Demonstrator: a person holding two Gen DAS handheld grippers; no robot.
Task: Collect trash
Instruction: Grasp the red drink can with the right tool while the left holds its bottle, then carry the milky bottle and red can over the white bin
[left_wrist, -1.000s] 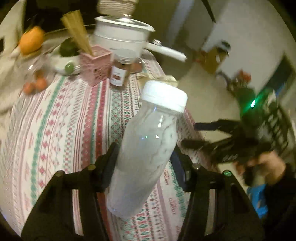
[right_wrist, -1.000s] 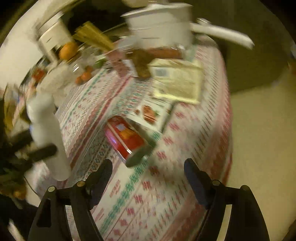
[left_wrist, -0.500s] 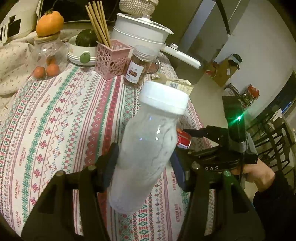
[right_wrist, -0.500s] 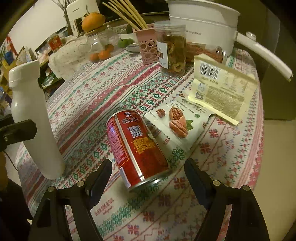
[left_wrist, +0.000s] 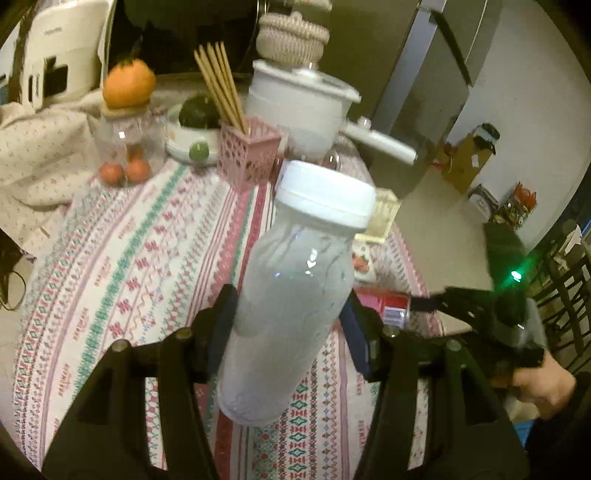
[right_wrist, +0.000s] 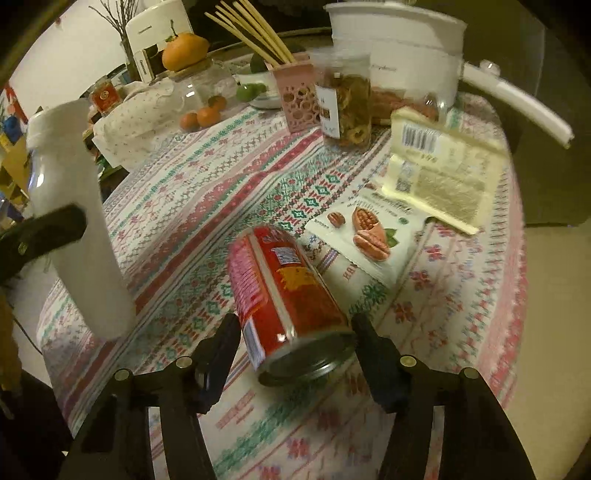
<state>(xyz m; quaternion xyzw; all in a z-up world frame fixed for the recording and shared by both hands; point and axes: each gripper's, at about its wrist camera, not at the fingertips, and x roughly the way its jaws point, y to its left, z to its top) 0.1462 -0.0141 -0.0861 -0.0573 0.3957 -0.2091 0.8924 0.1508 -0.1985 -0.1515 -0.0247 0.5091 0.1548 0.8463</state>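
Two grippers at work here: the left gripper (left_wrist: 290, 325) has its jaws clamped on a white-capped plastic bottle (left_wrist: 295, 295), lifted clear of the worktop (right_wrist: 207, 184) and tilted. Over to the right gripper (right_wrist: 293, 345), whose jaws are closing around a red can (right_wrist: 284, 295) lying on its side on the patterned cloth, base end toward the camera. I can't say the pads are pressing yet; the can sits between them, close on both sides. To do this well, centre the can so both pads meet its round wall together, or it may roll or squirt out. Squeeze gently; thin cans dent. Just behind lie a nut packet (right_wrist: 365, 236) and a cream wrapper (right_wrist: 439, 177), likely next.
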